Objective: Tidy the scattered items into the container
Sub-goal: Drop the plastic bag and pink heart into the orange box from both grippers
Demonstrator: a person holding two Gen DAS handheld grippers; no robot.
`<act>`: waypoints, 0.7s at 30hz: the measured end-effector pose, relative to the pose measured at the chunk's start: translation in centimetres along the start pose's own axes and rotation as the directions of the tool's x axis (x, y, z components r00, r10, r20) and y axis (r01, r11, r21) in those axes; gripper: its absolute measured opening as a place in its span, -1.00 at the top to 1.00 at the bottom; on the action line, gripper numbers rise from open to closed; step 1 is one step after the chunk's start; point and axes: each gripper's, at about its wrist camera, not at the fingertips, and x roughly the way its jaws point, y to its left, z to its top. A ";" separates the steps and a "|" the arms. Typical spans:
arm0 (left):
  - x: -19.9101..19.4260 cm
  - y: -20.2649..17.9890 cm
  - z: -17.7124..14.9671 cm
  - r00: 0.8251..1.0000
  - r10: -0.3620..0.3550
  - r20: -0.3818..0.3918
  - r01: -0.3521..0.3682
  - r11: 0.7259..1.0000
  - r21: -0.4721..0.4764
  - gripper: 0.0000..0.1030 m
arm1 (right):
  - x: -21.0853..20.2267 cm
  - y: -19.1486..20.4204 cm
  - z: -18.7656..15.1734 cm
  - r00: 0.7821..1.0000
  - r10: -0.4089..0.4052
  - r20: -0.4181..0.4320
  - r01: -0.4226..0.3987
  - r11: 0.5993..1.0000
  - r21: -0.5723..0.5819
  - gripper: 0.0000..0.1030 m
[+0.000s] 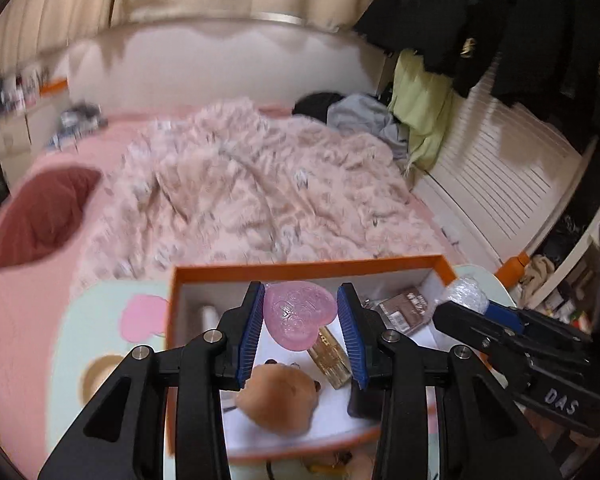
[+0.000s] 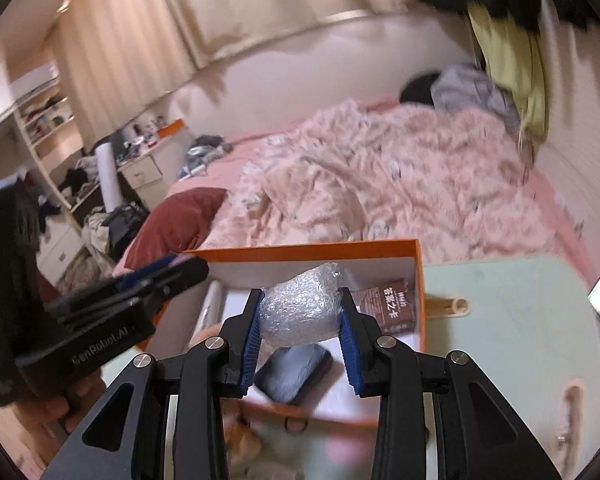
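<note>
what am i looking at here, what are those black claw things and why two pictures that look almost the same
They are two hand-held grippers, each carried by a person, each with a camera looking along its fingers. One picture comes from the left gripper, the other from the right gripper. Below them sits an orange box on a pale green table, with a bed behind. The left one is shut on a pink heart; the right one is shut on a bubble-wrap bundle. The box holds a brown packet and a dark case.

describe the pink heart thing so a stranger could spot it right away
Find the orange box on the pale green table at the bed's foot. Above its white inside, the left gripper pinches a translucent pink heart. Unlike the tan plush and gold case below, it is see-through with embossed lettering.
</note>
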 end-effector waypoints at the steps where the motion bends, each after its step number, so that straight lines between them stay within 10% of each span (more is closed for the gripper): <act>1: 0.9 0.6 -0.1 0.999 -0.027 -0.027 0.026 0.999 -0.025 0.25 | 0.6 -0.3 0.1 1.000 0.002 -0.014 -0.002 1.000 0.021 0.34; 21: -1.9 1.5 -2.6 0.997 -0.063 0.035 0.065 0.995 -0.076 0.22 | -2.8 0.2 -1.4 0.996 0.054 0.074 -0.056 0.998 0.024 -0.09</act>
